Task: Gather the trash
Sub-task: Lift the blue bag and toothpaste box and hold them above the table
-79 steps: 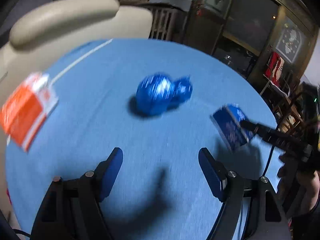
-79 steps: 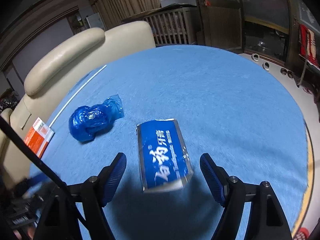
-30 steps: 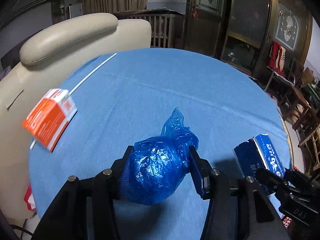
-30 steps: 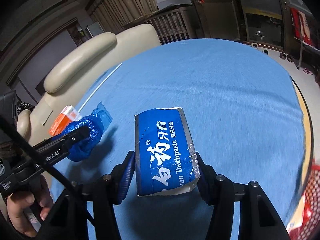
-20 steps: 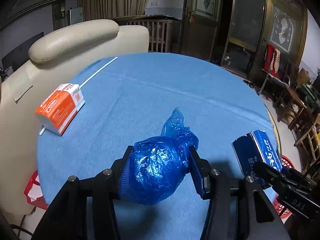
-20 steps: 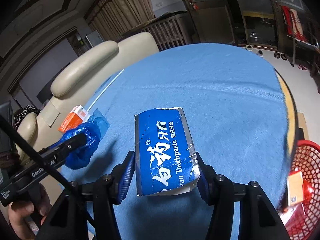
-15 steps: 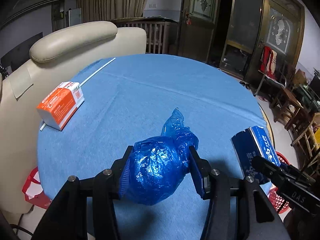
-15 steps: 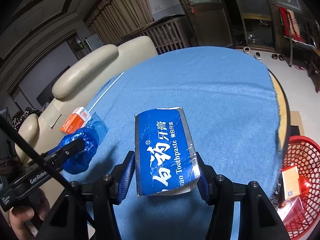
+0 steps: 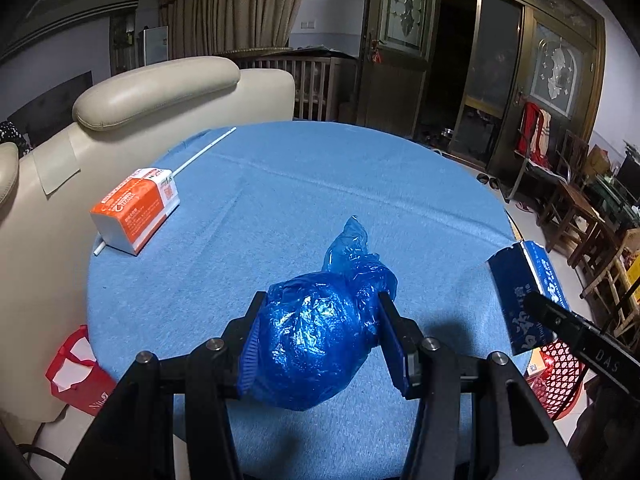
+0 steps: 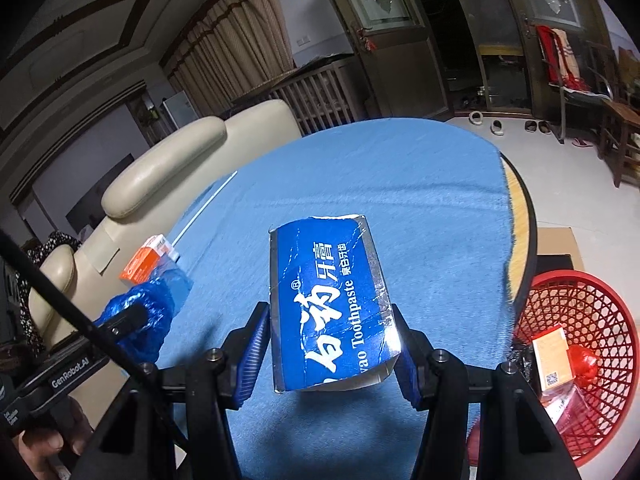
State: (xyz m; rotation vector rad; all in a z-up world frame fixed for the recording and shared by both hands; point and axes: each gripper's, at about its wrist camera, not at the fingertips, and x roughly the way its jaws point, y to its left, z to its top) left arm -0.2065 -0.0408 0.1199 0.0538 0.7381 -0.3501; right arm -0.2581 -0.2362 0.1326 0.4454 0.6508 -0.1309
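2 grips, both full: my left gripper (image 9: 320, 340) has its jaws clamped on a crumpled blue plastic bag (image 9: 320, 332), and my right gripper (image 10: 332, 344) pinches a torn blue toothpaste box (image 10: 332, 304) by its long sides. Both loads hang above the blue tablecloth (image 9: 300, 200), not touching it. The bag's bulk hides the inner faces of my left pads, and what it holds I cannot tell. The box's near end is cut off behind my right fingers. Out on the cloth lies an orange and white carton (image 9: 136, 208), a thin white stick just beside it. Past the table edge stands a red mesh basket (image 10: 600, 300) holding 1 small tan box; the rest inside is hard to make out.
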